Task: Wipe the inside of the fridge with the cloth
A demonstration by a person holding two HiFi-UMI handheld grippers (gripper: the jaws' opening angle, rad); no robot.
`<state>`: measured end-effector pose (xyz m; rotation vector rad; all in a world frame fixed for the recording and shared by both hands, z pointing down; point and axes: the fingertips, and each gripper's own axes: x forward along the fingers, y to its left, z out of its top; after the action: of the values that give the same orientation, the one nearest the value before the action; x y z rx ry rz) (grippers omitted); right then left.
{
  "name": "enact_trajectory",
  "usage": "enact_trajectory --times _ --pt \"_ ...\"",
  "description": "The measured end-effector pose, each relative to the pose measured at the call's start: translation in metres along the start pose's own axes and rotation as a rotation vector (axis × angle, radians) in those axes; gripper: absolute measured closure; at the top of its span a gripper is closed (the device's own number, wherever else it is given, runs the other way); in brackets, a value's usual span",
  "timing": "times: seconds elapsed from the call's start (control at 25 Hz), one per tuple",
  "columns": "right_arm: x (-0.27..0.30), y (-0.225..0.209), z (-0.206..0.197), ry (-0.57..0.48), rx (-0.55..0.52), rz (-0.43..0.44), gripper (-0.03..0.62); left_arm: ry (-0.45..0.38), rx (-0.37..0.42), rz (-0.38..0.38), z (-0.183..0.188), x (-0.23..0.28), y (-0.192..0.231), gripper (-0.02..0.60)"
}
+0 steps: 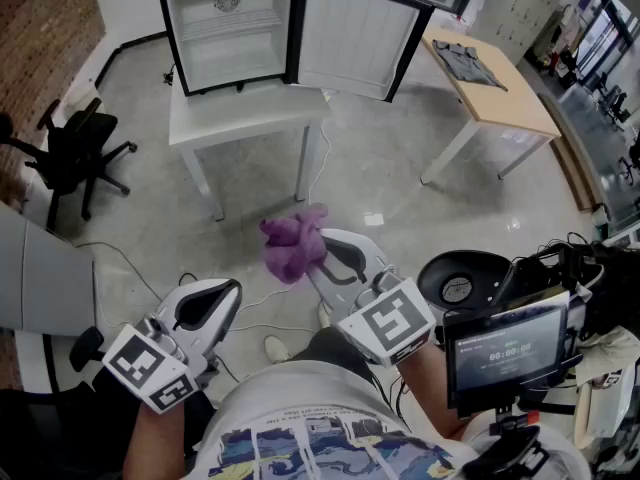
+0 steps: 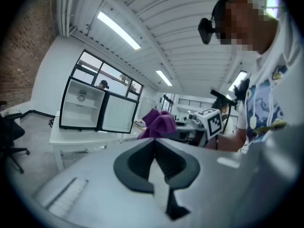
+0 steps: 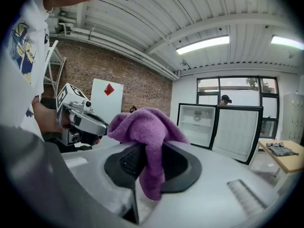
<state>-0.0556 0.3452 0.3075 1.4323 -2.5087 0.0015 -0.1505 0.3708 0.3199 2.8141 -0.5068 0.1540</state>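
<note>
We have the purple cloth (image 1: 293, 246) pinched in the right hand-held gripper (image 1: 325, 258), held up in front of us and well apart from the fridge (image 1: 228, 33), which stands with its door (image 1: 355, 38) open on the white worktop (image 1: 250, 118). The left hand-held gripper (image 1: 222, 296) is pressed together on nothing (its jaws meet with no gap). So the cloth is in hand, but we judge that no wiping is under way: the approach and the whole inside are left to do.
</note>
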Motion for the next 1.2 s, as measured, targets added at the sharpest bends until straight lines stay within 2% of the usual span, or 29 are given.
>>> enact_trajectory --times 0.12,0.4,0.76,1.04,1.2 --pt "0.000 0.003 0.003 -0.005 -0.016 0.011 0.520 0.000 -0.006 0.006 -0.001 -0.002 -0.001 0.574" --pt "-0.007 -0.007 -0.002 -0.018 0.019 0.025 0.520 0.002 -0.009 0.016 0.001 0.012 -0.006 0.574" --pt "-0.008 -0.067 -0.009 -0.036 0.047 0.042 0.520 -0.001 -0.027 0.066 0.013 0.063 0.002 0.574" --pt "0.013 -0.125 -0.027 -0.033 0.082 0.065 0.520 -0.017 -0.021 0.126 0.020 0.108 0.027 0.574" --pt "0.032 -0.144 -0.033 -0.041 0.107 0.089 0.520 -0.028 -0.024 0.190 0.027 0.116 0.045 0.574"
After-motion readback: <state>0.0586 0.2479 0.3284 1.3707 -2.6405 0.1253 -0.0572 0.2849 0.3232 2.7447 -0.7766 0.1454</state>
